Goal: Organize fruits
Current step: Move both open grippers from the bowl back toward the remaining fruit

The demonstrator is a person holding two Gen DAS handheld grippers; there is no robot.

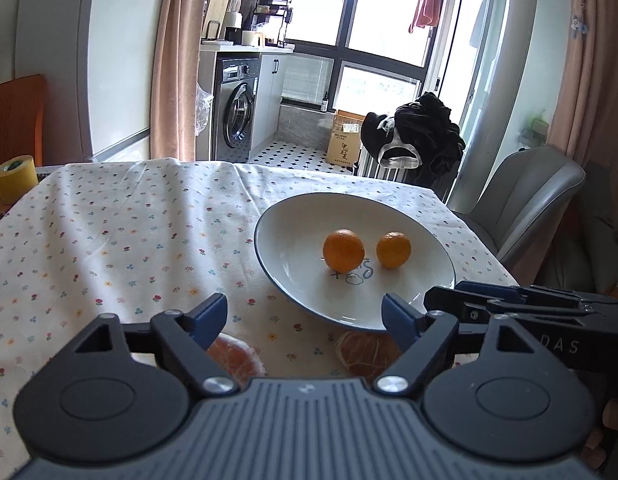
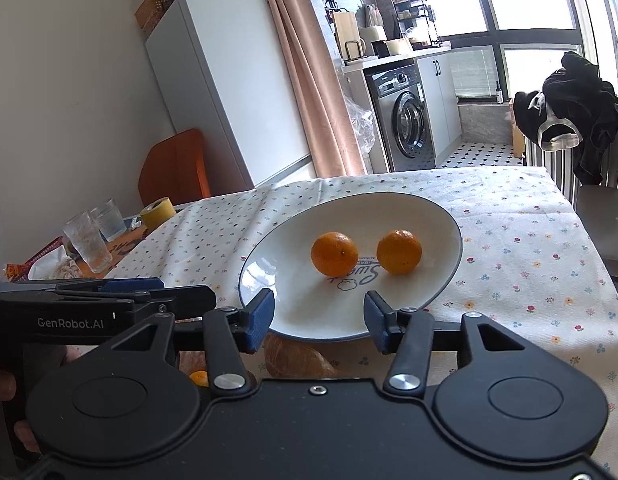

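Two mandarins sit apart in the white plate (image 1: 277, 240) on the tabletop (image 1: 109, 248): the left mandarin (image 1: 343, 250) over the printed script, the right mandarin (image 1: 393, 249) beside it. Left gripper (image 1: 305, 314) has its fingers spread wide, holding nothing, low at the plate's near rim. Right gripper (image 2: 319, 318) likewise, fingers apart and empty. Two netted fruits (image 1: 367, 350) lie on the cloth under the fingers. Yellow tape roll (image 1: 15, 176) at the far left edge.
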